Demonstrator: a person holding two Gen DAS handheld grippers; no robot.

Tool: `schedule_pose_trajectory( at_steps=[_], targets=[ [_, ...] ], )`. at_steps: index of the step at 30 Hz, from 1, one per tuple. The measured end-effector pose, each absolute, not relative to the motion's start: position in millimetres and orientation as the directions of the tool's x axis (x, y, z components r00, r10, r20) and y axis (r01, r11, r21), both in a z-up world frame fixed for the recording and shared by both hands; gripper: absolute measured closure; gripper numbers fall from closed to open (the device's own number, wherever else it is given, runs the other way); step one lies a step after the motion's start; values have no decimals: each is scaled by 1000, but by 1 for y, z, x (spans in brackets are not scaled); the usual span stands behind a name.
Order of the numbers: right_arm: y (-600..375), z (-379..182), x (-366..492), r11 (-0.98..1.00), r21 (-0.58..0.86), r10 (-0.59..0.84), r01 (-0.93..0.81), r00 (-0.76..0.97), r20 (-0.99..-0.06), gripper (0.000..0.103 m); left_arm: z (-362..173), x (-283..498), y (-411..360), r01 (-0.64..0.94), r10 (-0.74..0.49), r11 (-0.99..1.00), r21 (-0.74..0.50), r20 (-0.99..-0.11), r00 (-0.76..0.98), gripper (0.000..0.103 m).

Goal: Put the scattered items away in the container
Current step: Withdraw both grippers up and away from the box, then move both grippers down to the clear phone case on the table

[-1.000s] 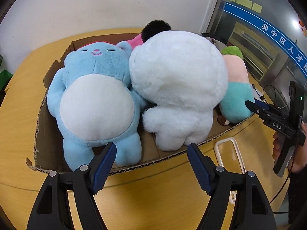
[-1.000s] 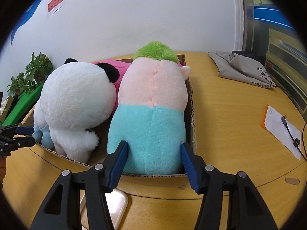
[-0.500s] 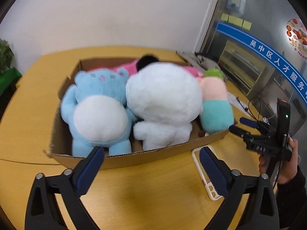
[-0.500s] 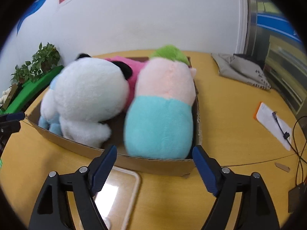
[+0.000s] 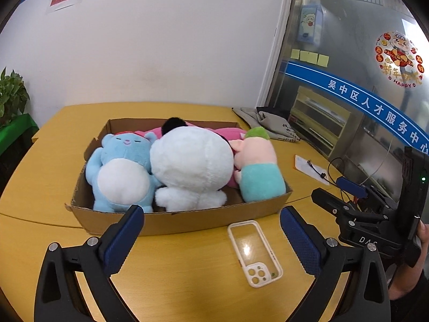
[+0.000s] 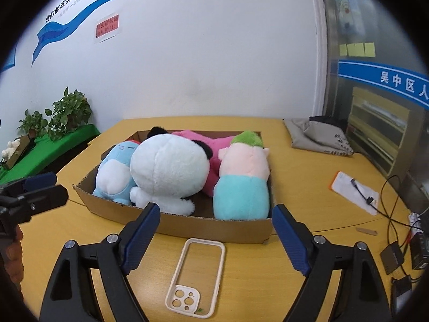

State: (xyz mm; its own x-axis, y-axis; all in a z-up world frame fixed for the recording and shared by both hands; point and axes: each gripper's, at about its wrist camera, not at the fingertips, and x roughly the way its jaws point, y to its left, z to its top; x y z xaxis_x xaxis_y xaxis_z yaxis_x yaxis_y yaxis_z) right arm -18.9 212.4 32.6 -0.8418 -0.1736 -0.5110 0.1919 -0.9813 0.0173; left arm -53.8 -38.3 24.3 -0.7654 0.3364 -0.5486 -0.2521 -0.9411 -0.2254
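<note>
Both my left tool [image 5: 211, 237] and right tool [image 6: 215, 234] stand wide and empty, jaws just opened. Plush toys fill the brown cardboard box [image 6: 187, 221] mid-table. The clear phone case [image 6: 195, 276] lies outside, near the table's front edge; I would pinch its rim.

Both wrist cams sit just back from the shallow brown cardboard box [image 5: 187, 221] [image 6: 214, 228], tilted down toward the wall; left cam views from left, right from right. Shared: box, clear phone case [image 5: 254, 252] [image 6: 195, 276].
</note>
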Motion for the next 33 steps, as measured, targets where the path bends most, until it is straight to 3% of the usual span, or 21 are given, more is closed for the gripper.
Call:
schedule_pose_trajectory(
  at_steps=[24,33],
  targets=[
    [218,22,-20,-983,6,-156,181,-826,-541,17,10,-58,-19,-240,339,-940,-242,-581,-740,0],
    [234,-38,-19,-989,29,-129,147,-736,-664,17,-23,-81,4,-270,381,-925,-269,-653,-654,0]
  ],
)
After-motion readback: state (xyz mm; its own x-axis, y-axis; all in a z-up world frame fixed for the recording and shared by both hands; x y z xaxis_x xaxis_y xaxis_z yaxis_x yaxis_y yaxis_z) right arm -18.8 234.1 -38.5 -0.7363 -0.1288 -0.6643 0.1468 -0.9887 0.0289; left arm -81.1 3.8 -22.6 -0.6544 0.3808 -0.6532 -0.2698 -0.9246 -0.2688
